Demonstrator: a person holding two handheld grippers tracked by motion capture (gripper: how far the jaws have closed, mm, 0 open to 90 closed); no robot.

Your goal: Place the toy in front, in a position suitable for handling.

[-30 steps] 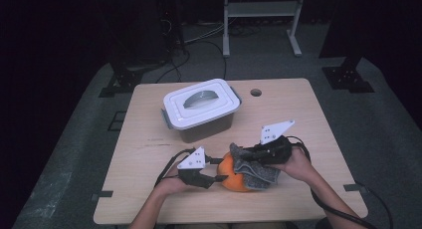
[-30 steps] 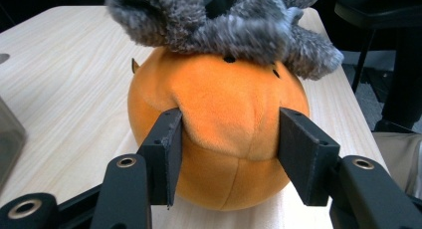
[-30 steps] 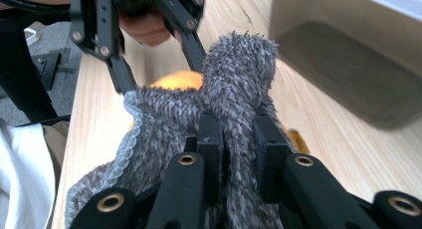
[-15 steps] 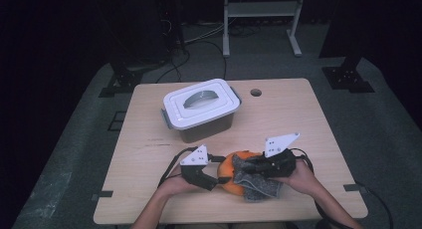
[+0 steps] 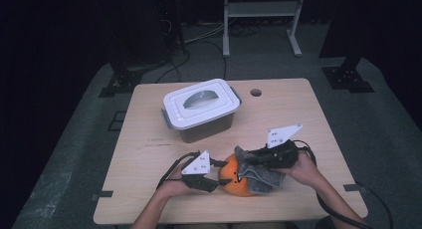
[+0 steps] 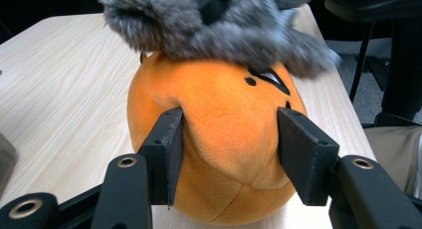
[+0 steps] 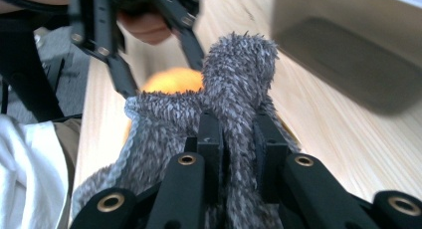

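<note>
Concerns an orange plush ball point(image 5: 230, 183) with a stitched black face. Rests on the table point(image 5: 149, 154) in front of the lidded box point(image 5: 201, 107), on the person's side of it and well apart from it.

Pinches the ball with the left gripper point(image 5: 216, 181), coming in from the side that lies below the box's left half. Has just been closing those jaws, with the ball between them, and now presses both pads into the plush so that it bulges outward between them. Reads as a steadying grip rather than a lift, the ball's underside being down on the wood.

Clamps a grey fuzzy cloth point(image 5: 261, 176) in the right gripper point(image 5: 249, 163), which reaches in from below the box's right end. Keeps the jaws tight on a bunched fold of it, with the pile standing out on both sides of the pads. Drapes the rest over the ball's top and its far side – covering perhaps half, though the blur in the right gripper view makes the edge hard to trace.

Judged from this: ball secured, cloth gripped and laid partly across it. Cannot tell whether the cloth is going on or coming off. Leaves either way the longer part – drawing the cloth fully over or clear of the ball while holding the ball in place. Leaves the box shut, lid on, and untouched.
</note>
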